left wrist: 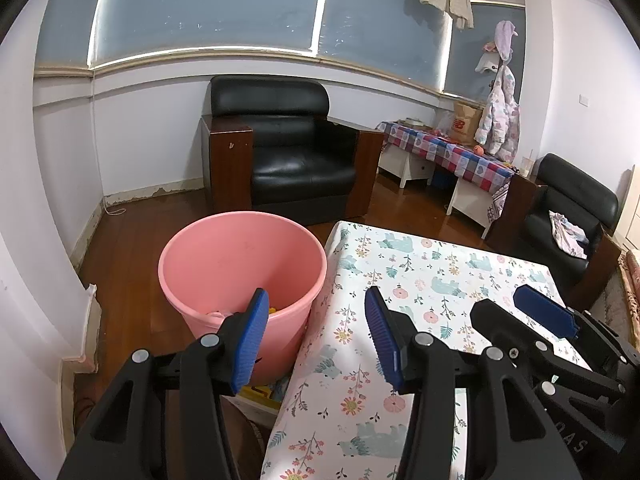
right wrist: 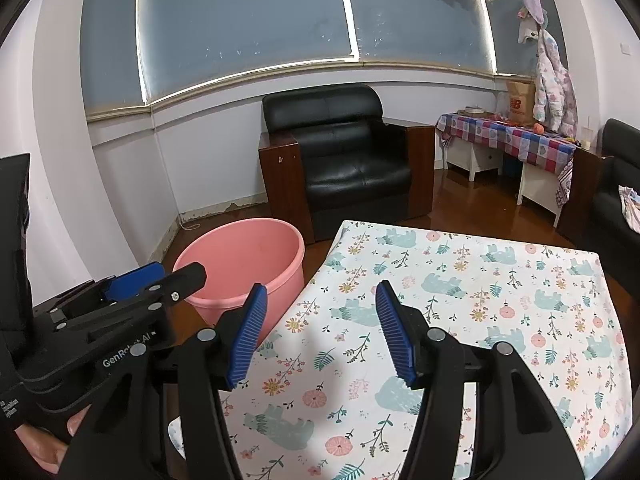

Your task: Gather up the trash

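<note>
I have both claws hovering side by side over the near end of the surface, which is draped in a smooth white cloth printed with pale teal bears and small pink and orange flowers. My left claw is spread, its ribbed blue pads set on matte black plastic arms with round metal pivots; nothing sits between them. My right claw stands spread in the same way, ribbed blue pads apart and empty, pointing down toward the printed cloth.

The pink bucket stands on the glossy brown wooden floor, just beside the left edge of the surface. It is round, smooth plastic, with a rolled rim, upright with its mouth facing up. In the left wrist view, low inside it and partly hidden behind my left pad, I see a small yellow-orange scrap; I cannot tell its shape or which way it lies. In the right wrist view the bucket's bottom is out of sight.

A boxy black leather armchair with dark wood sides stands against the far wall.
</note>
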